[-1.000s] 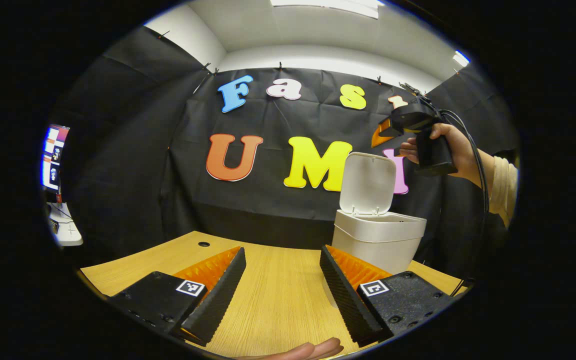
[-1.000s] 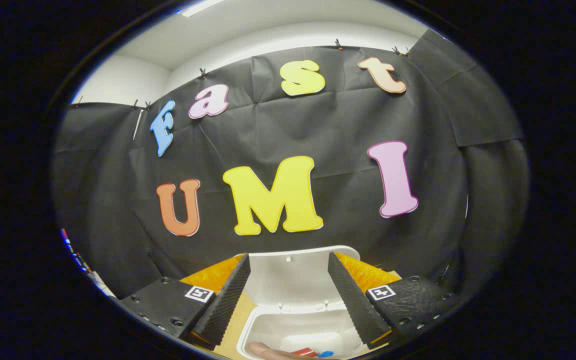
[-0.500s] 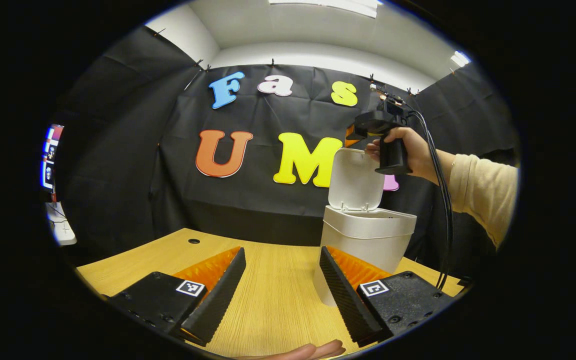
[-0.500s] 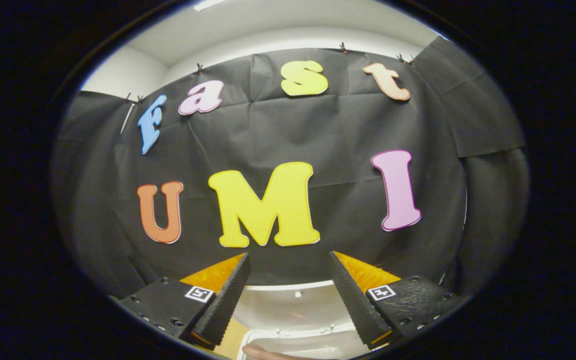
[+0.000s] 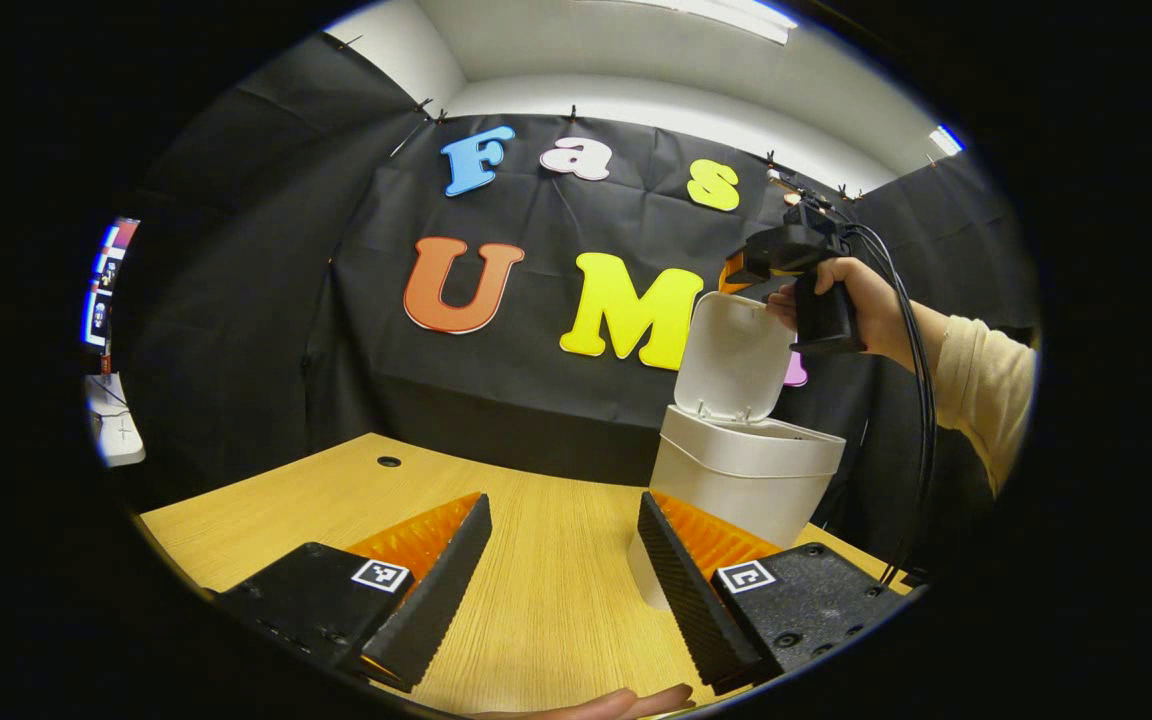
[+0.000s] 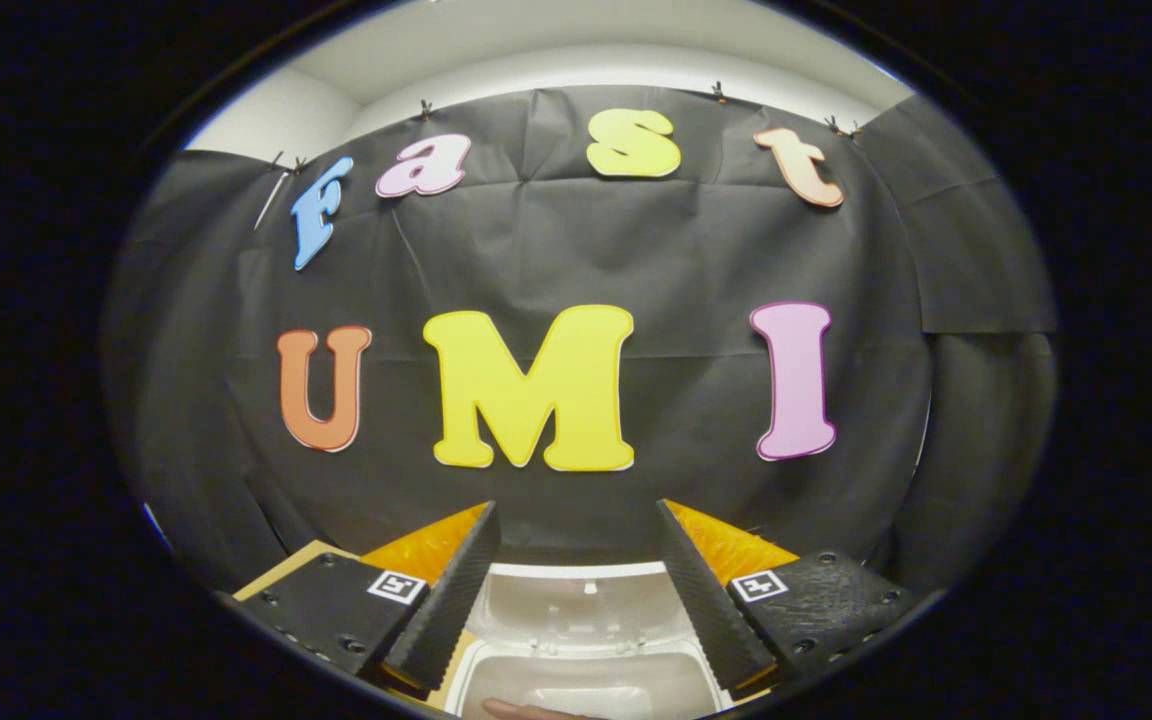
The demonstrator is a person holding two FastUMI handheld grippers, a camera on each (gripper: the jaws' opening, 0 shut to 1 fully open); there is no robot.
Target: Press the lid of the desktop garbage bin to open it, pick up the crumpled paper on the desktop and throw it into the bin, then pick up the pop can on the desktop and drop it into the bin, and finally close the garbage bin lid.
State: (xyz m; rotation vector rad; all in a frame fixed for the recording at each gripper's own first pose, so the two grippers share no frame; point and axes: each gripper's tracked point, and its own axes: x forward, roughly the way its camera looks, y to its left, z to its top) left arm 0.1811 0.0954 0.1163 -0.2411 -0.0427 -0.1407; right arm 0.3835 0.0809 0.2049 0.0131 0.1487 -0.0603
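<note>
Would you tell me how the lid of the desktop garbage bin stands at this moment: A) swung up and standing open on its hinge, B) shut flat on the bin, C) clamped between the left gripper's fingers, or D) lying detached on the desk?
A: in the left gripper view the lid stands raised above the bin, with the right gripper at its top edge.

We count one garbage bin (image 5: 748, 475) on the surface (image 5: 546, 560), one raised lid (image 5: 734, 355), and two hand-held grippers (image 5: 561, 520) (image 5: 736, 272).
</note>
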